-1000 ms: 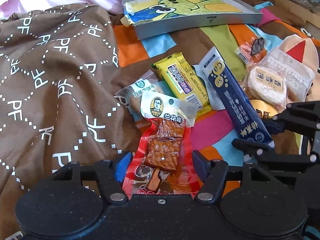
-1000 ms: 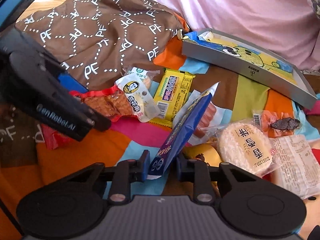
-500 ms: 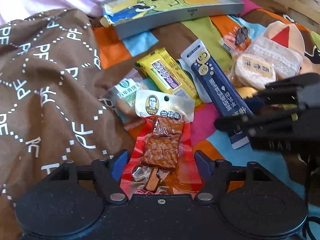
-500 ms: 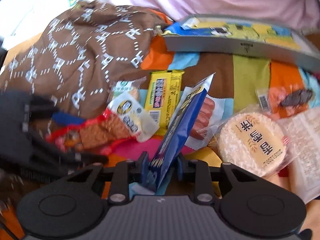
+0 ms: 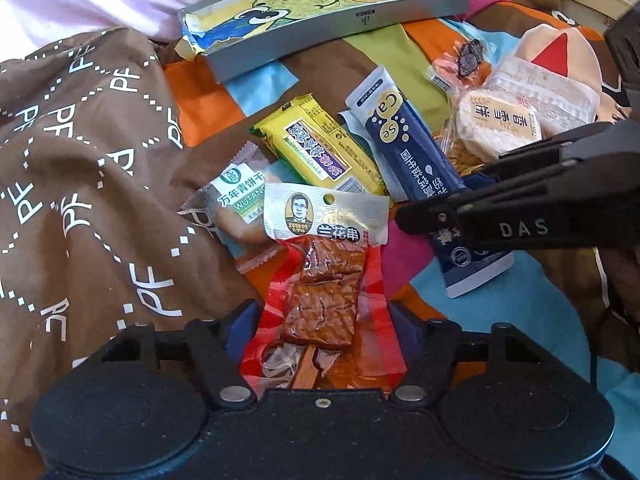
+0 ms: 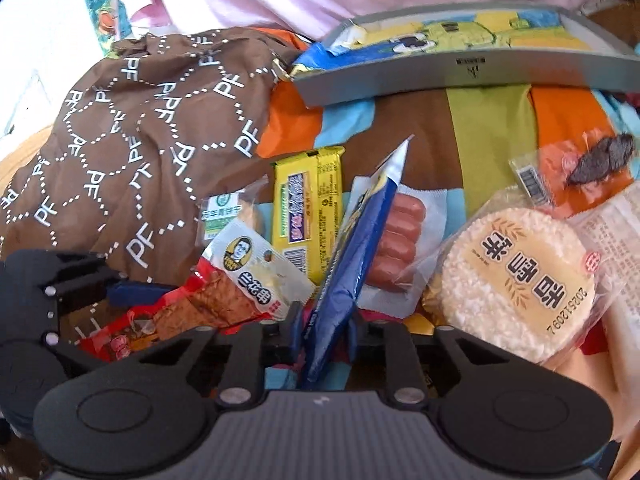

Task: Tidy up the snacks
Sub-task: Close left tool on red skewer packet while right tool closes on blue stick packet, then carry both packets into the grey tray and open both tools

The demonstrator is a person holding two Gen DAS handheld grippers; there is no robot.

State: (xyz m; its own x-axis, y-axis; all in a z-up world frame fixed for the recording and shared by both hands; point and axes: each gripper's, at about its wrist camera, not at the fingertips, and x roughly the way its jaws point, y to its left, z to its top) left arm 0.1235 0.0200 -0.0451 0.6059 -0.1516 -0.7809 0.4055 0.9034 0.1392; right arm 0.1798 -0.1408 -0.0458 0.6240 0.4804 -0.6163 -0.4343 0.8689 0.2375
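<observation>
A patchwork bedspread of orange, brown, green and blue fills both views, with a brown "PF" patterned cloth heaped over the left of each frame. At the upper centre lies a shallow grey tray lined with a cartoon print, empty of snacks and so, by my reading, the place the snacks are meant to go. The snacks lie scattered in the middle of the frame: a round rice cracker at the right, a yellow bar, a pack of sausages and a green-labelled biscuit. The right tongs are closed on the lower end of the dark blue stick pack, which stands on edge and tilted up off the bedspread, probably pinched near its seal so it can be carried to the tray. The left tongs straddle the lower end of the red skewer snack packet, jaws spread to either side of it; whether the pads press the wrapper I cannot tell.
</observation>
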